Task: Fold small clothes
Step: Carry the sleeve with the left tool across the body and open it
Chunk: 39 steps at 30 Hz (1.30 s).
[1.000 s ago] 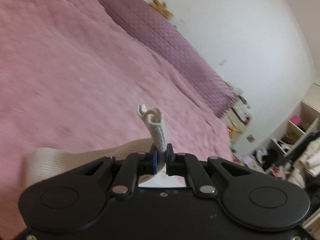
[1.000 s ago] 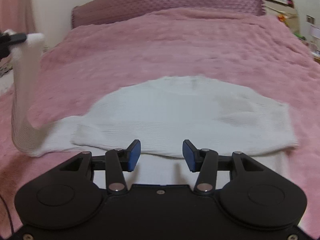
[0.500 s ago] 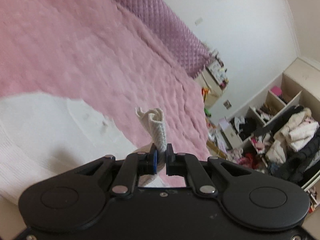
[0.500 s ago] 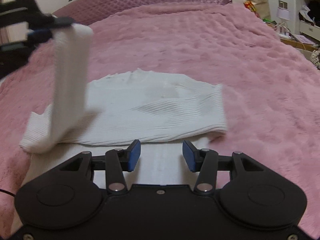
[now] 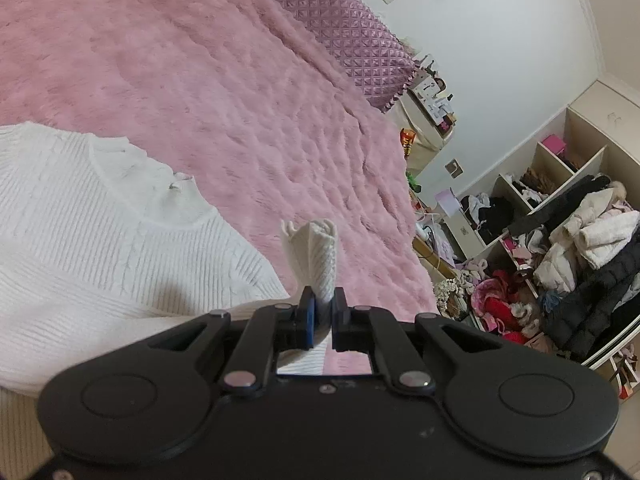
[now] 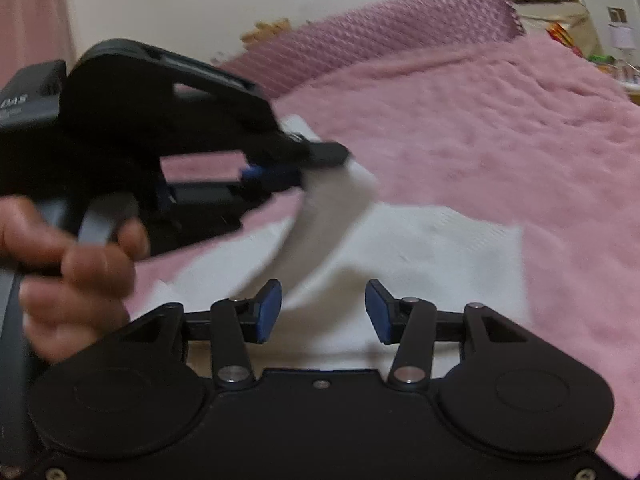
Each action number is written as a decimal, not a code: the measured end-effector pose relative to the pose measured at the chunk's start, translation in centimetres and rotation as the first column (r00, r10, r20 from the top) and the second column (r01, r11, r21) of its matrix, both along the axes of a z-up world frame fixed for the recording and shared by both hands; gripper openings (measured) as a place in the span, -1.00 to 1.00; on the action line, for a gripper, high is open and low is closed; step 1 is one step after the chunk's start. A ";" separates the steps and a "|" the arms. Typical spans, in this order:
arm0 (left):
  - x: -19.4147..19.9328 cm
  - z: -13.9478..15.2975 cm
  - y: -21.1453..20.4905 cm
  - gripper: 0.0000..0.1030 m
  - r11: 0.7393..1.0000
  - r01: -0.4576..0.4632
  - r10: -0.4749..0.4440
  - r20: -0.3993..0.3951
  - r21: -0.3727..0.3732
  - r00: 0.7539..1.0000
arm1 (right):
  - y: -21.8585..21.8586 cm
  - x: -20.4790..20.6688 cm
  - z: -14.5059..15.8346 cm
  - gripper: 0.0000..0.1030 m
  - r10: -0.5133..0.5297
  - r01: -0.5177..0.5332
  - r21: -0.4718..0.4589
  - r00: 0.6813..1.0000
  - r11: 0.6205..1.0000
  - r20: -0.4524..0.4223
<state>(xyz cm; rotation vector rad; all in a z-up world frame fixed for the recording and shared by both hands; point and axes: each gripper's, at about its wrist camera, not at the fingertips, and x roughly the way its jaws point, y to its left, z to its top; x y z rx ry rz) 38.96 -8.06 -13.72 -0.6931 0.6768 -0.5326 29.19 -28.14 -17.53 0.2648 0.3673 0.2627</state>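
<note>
From the left wrist view, the left gripper (image 5: 323,312) is seen clamped tight on a sleeve cuff (image 5: 314,254) of the white ribbed sweater (image 5: 100,232), the cuff bunched and sticking up past the pads. The sweater's body and round neckline are spread on the pink fuzzy blanket (image 5: 240,100). Only here are an open wardrobe (image 5: 560,240) crammed with clothes and a quilted purple headboard (image 5: 344,28) taken in.

Over to the right wrist view: the right gripper (image 6: 322,312) is held with its blue pads apart, nothing between them, low over the sweater's near edge (image 6: 420,248). Only this side shows the left gripper (image 6: 320,160) from outside, blurred, with the sleeve (image 6: 320,220) hanging from it in a curve down to the garment, and the person's hand (image 6: 76,264) wrapped round its handle.
</note>
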 end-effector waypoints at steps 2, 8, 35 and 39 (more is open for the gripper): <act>0.3 0.0 0.2 -0.92 1.000 -0.004 0.004 -0.002 -0.003 1.000 | 0.0 1.1 0.1 -0.05 0.005 -0.005 0.028 1.000 1.000 -0.001; 0.2 0.3 0.8 -0.92 1.000 0.005 -0.005 -0.013 -0.015 1.000 | -1.0 2.3 -0.2 -0.14 0.095 -0.099 0.190 0.995 0.977 0.029; 0.7 -5.3 -6.3 -0.64 0.982 0.113 -0.095 -0.125 0.148 0.988 | -7.5 1.0 -3.2 -0.09 -0.131 0.160 0.132 0.969 0.978 -0.208; 0.3 -5.0 -6.7 -0.53 0.979 0.137 -0.122 -0.107 0.151 0.987 | -8.4 -0.9 -1.9 0.11 -0.194 0.204 0.046 0.967 0.978 -0.164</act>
